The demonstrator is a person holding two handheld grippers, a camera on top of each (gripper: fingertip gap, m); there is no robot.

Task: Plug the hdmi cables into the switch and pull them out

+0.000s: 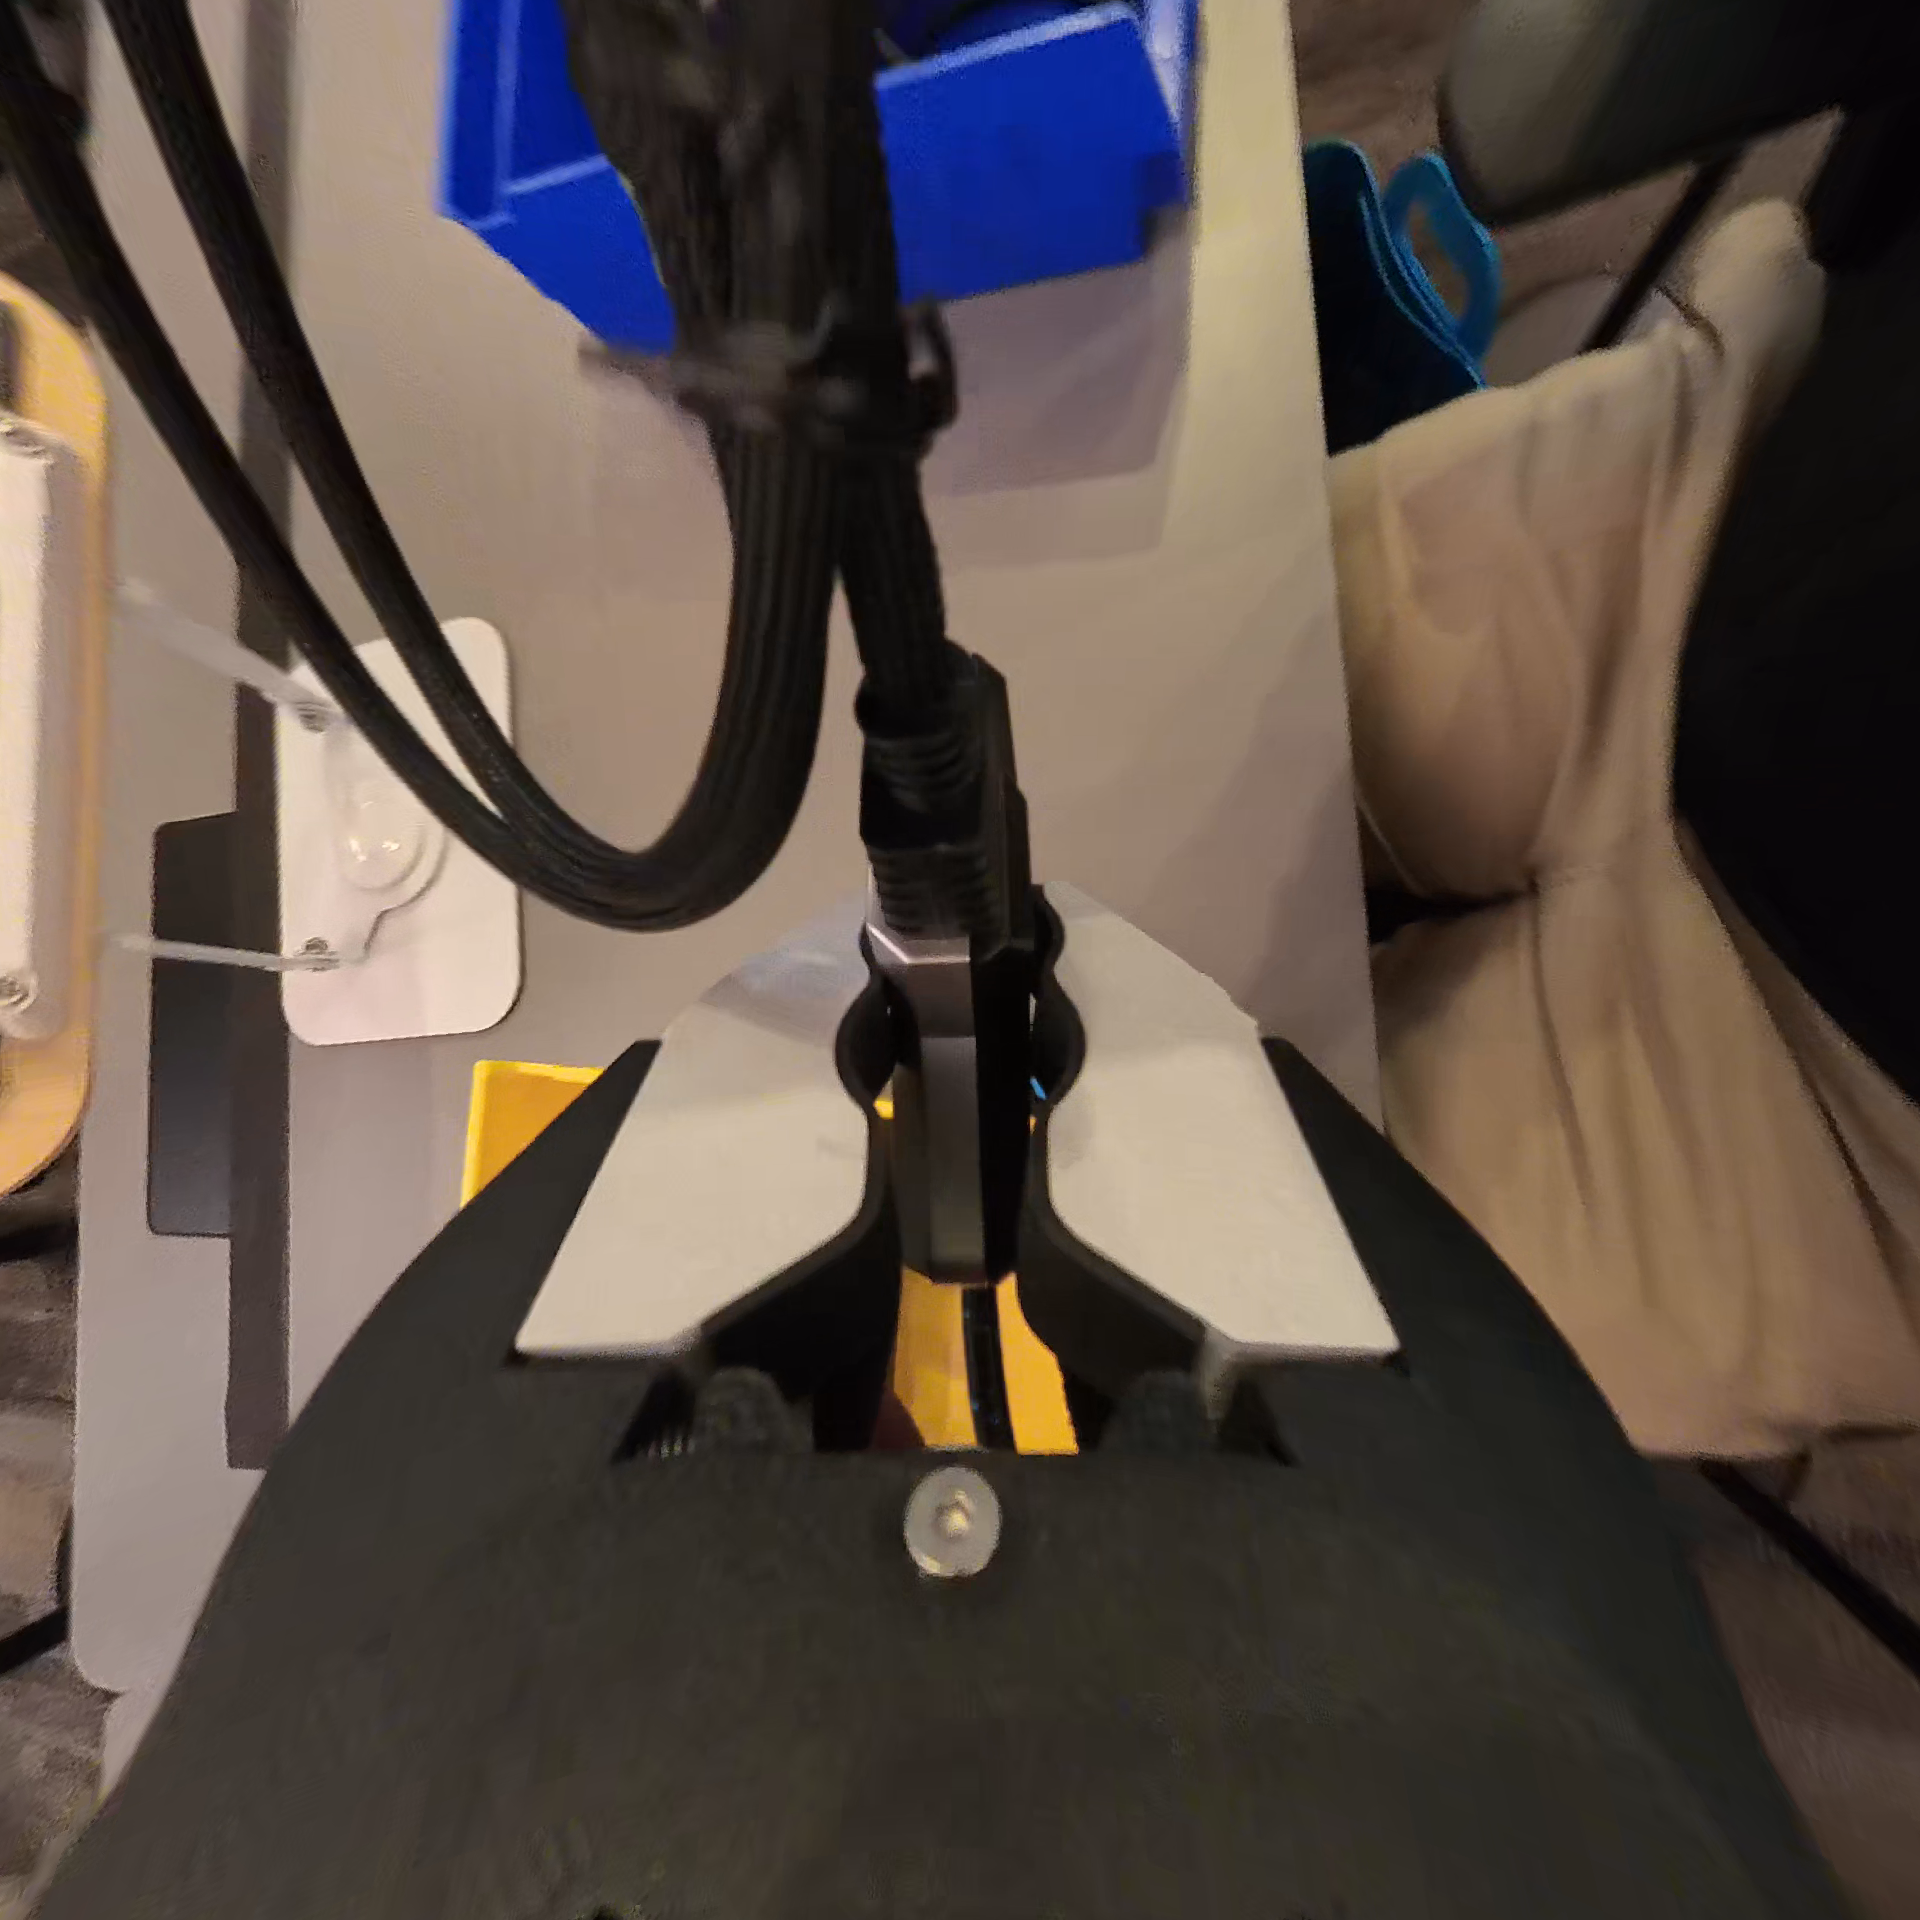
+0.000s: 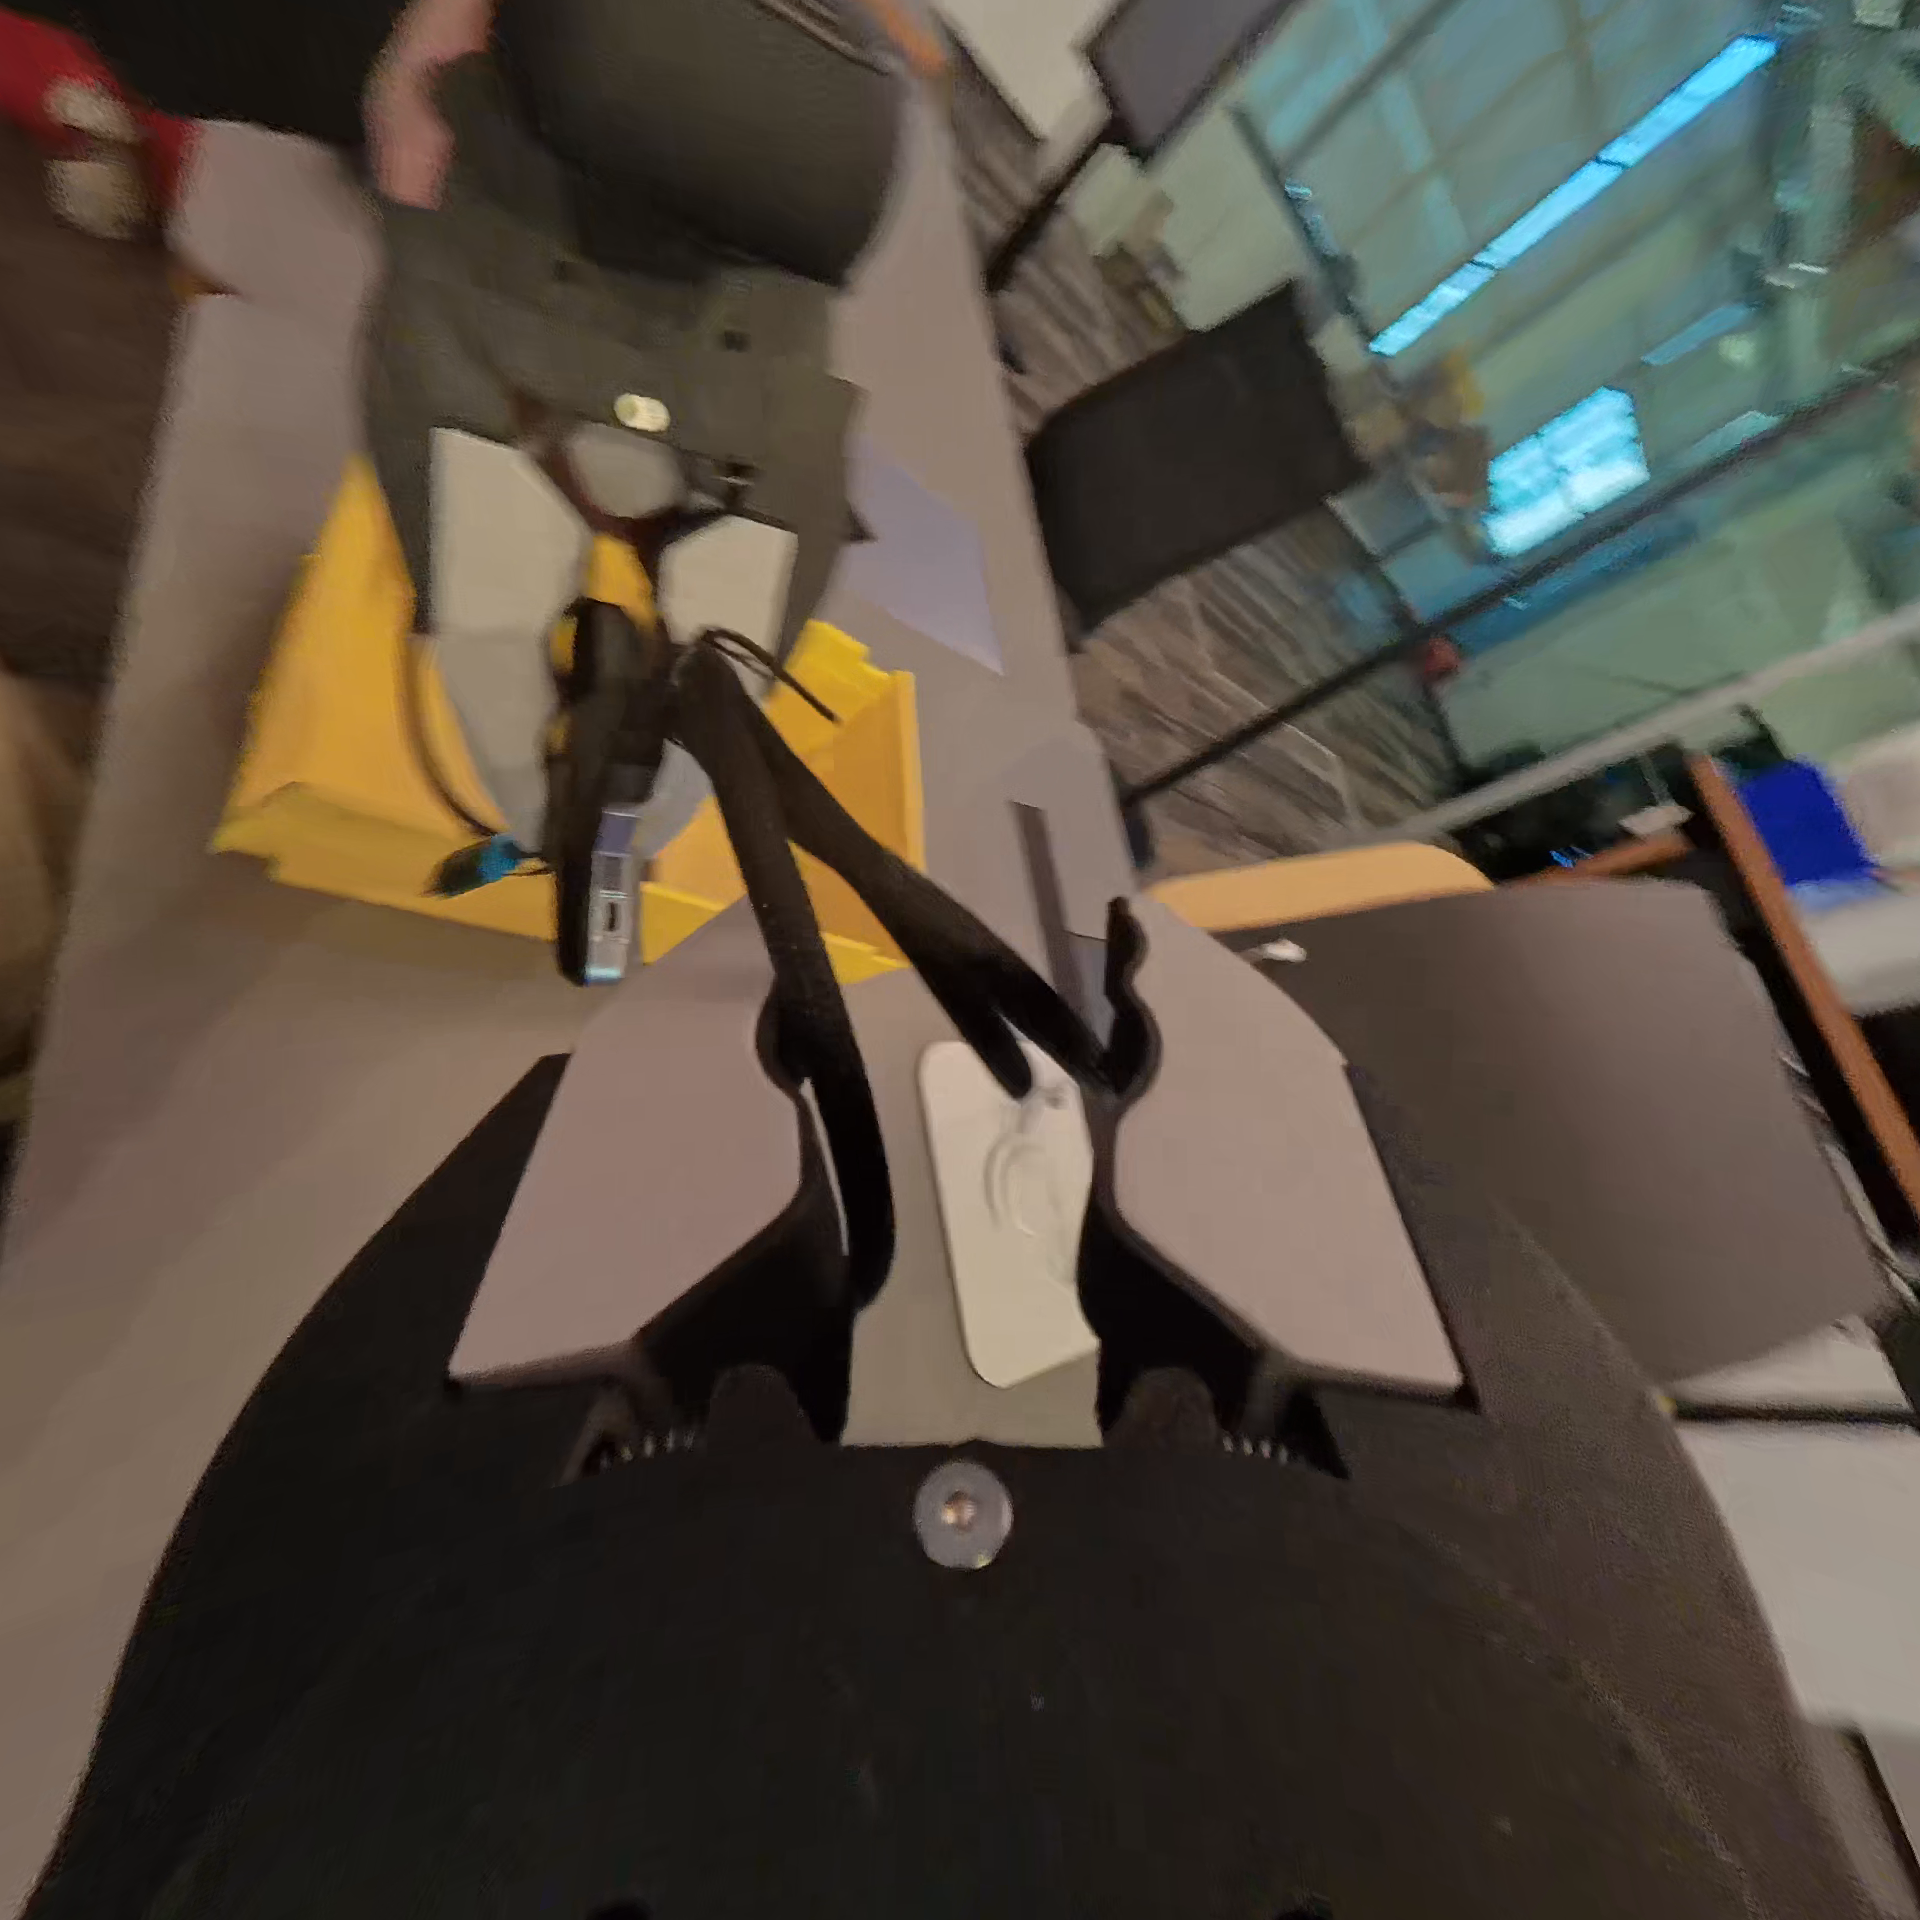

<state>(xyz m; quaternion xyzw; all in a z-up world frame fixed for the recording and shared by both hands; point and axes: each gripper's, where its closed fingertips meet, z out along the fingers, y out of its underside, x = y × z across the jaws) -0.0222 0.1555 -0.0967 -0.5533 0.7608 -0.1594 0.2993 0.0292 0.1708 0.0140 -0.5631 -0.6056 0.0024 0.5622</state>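
My left gripper (image 1: 961, 1039) is shut on a slim grey HDMI switch (image 1: 935, 1164) and holds it edge-on above the table. A black braided HDMI cable (image 1: 904, 644) ends in a plug (image 1: 920, 821) seated in the switch's far end. More black cables (image 1: 436, 727) loop to the left. In the right wrist view the left gripper (image 2: 613, 665) shows farther off with the switch (image 2: 613, 894) hanging from it. My right gripper (image 2: 951, 997) is open. Two black cables (image 2: 800, 935) run from the switch into the gap between its fingers, and one lies against the left finger.
A yellow bin (image 2: 343, 758) stands on the grey table (image 2: 260, 1039) under the left gripper. A blue bin (image 1: 1018, 166) sits at the far end. A white adhesive cable clip (image 1: 416, 831) is stuck to the table. A black mat (image 2: 1507, 1091) lies to the right. Beige cloth (image 1: 1558, 935) is beside the table.
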